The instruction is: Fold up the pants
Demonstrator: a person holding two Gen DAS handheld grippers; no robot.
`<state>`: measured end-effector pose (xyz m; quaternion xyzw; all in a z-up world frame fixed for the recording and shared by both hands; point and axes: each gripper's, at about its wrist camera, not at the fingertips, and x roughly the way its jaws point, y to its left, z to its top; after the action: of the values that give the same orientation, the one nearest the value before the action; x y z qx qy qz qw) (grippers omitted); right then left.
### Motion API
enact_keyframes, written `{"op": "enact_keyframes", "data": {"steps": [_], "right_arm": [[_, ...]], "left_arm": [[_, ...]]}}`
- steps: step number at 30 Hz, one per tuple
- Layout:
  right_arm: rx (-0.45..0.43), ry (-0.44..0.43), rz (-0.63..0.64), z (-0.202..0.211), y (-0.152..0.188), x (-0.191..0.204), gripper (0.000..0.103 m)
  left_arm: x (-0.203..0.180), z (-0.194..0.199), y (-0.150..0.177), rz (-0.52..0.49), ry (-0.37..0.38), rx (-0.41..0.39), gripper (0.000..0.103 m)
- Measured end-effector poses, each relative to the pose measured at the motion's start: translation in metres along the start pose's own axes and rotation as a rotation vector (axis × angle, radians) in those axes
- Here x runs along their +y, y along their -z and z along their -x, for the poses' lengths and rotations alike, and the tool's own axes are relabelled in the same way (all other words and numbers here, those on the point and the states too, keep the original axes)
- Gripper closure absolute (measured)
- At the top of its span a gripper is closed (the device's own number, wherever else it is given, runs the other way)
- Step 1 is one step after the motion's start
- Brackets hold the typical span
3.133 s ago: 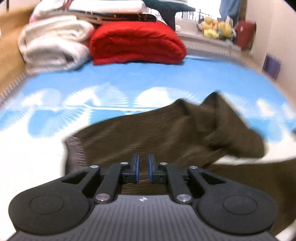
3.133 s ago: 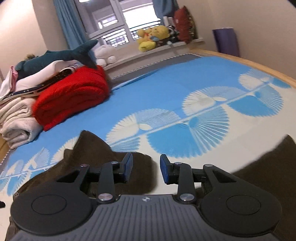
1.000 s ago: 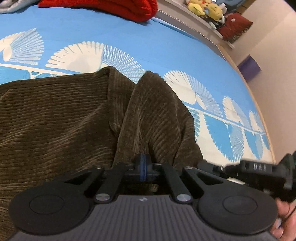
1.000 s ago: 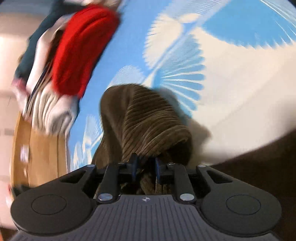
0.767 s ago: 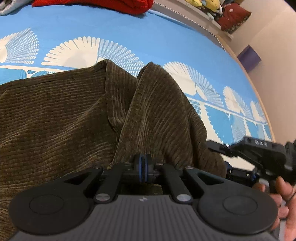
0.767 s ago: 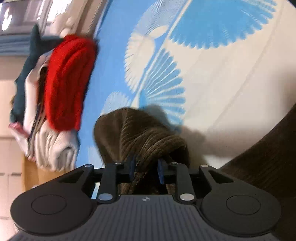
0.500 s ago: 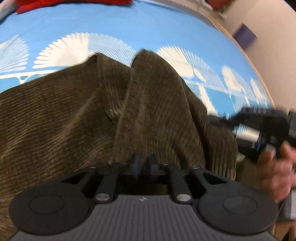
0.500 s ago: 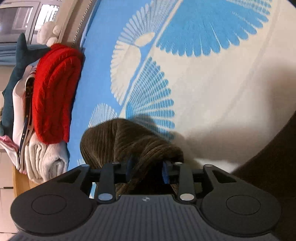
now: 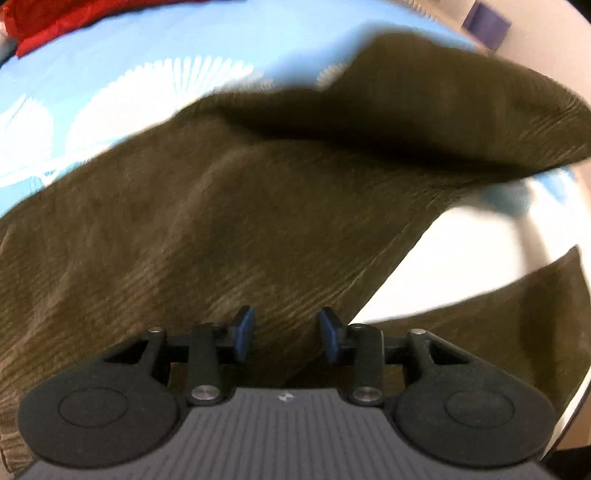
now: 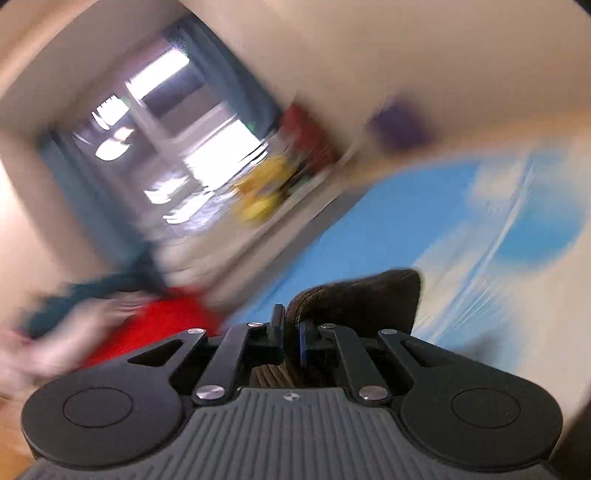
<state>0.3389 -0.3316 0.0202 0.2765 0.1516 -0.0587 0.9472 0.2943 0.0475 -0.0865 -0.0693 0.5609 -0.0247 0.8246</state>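
The brown corduroy pants (image 9: pixel 229 221) lie spread over the blue and white bed sheet (image 9: pixel 155 59) in the left wrist view, with one part lifted in the air at the upper right. My left gripper (image 9: pixel 287 334) is open just above the fabric and holds nothing. In the right wrist view, my right gripper (image 10: pixel 291 338) is shut on a fold of the pants (image 10: pixel 362 295) and holds it up above the bed. This view is strongly blurred.
A red blanket (image 9: pixel 55 18) lies at the far left of the bed, also visible in the right wrist view (image 10: pixel 155 325). A window (image 10: pixel 173 155) with yellow plush toys (image 10: pixel 262 195) on its sill and a purple object (image 10: pixel 399 122) stand beyond the bed.
My left gripper has opened and let go of the pants. My right gripper has closed on the fold and swung upward with it, lifting that part of the pants.
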Motion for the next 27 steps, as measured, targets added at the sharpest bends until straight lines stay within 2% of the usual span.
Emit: {"op": "enact_keyframes", "data": {"steps": [1, 2, 5, 7, 10, 12, 14, 15, 18, 22, 23, 25, 27], "right_arm": [[0.063, 0.125, 0.030, -0.013, 0.001, -0.009, 0.096], [0.125, 0.195, 0.015, -0.023, 0.003, -0.019, 0.094], [0.347, 0.268, -0.240, -0.055, 0.017, -0.076, 0.088], [0.427, 0.272, -0.307, -0.070, 0.025, -0.096, 0.088], [0.445, 0.293, -0.350, -0.078, 0.028, -0.111, 0.086], [0.463, 0.274, -0.407, -0.084, 0.030, -0.121, 0.074], [0.472, 0.275, -0.480, -0.085, 0.039, -0.136, 0.072], [0.467, 0.291, -0.499, -0.086, 0.038, -0.140, 0.072], [0.440, 0.322, -0.536, -0.087, 0.037, -0.153, 0.072], [0.420, 0.320, -0.558, -0.094, 0.033, -0.164, 0.072], [0.419, 0.318, -0.559, -0.097, 0.033, -0.166, 0.073], [0.398, 0.316, -0.555, -0.099, 0.028, -0.168, 0.094], [0.363, 0.269, -0.519, -0.099, 0.013, -0.164, 0.096]], "left_arm": [[-0.002, -0.001, 0.001, -0.012, -0.008, -0.006, 0.059], [-0.005, -0.001, 0.001, -0.021, -0.009, -0.016, 0.060], [-0.011, 0.001, -0.001, -0.026, 0.030, -0.046, 0.059], [-0.013, -0.002, -0.002, -0.030, 0.048, -0.043, 0.059], [-0.019, -0.009, -0.001, -0.045, 0.045, -0.021, 0.059], [-0.023, -0.013, 0.000, -0.061, 0.048, -0.010, 0.059], [-0.025, -0.016, 0.003, -0.087, 0.032, -0.008, 0.060], [-0.025, -0.018, 0.004, -0.098, 0.021, -0.006, 0.062], [-0.021, -0.017, 0.008, -0.121, -0.035, -0.007, 0.094], [-0.010, -0.002, 0.005, -0.101, -0.107, -0.032, 0.096], [-0.006, 0.002, 0.005, -0.094, -0.121, -0.039, 0.096], [0.000, 0.007, 0.004, -0.077, -0.145, -0.051, 0.096], [0.007, 0.010, 0.006, -0.079, -0.141, -0.042, 0.097]]}}
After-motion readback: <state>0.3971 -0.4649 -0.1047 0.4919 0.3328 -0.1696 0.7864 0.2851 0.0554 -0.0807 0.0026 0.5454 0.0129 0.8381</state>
